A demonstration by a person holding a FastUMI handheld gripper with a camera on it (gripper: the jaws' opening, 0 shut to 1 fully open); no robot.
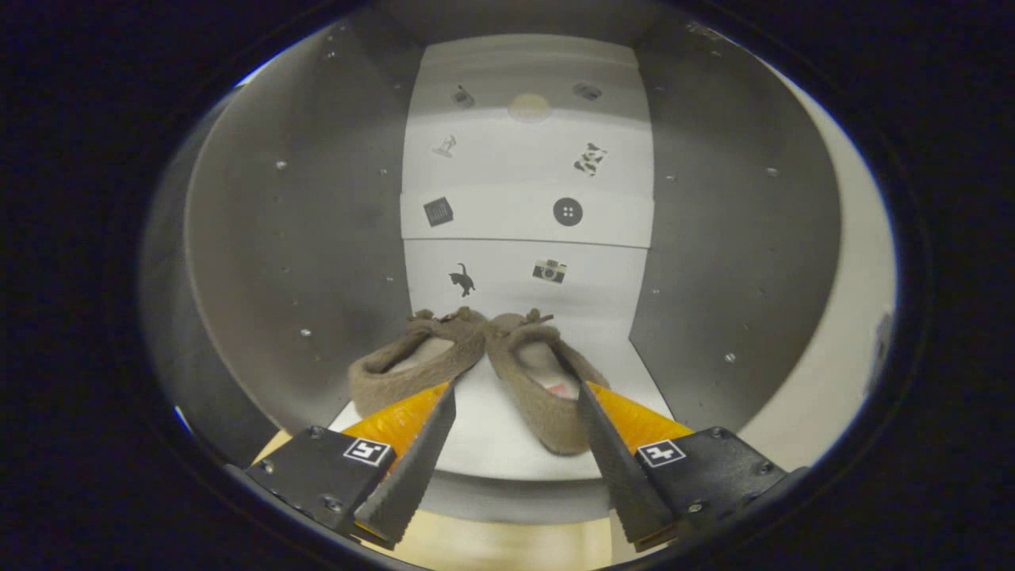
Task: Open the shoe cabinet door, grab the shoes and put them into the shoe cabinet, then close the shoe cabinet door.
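Observation:
Two tan fuzzy slippers lie side by side on the white floor (492,444) of the shoe cabinet, toes toward the back panel. The left slipper (408,365) and the right slipper (527,381) meet at the toes. My gripper (509,373) is open, its dark ridged fingers spread with the bare shelf showing between them. The left fingertip (446,400) touches the heel side of the left slipper. The right fingertip (572,373) overlaps the opening of the right slipper, and whether it is touching I cannot tell.
Grey side walls (317,238) with small screws close in on both sides. The white back panel (523,166) carries small picture stickers. A cream surface (848,317) stands outside the right wall, and pale wood floor (507,547) lies under the fingers.

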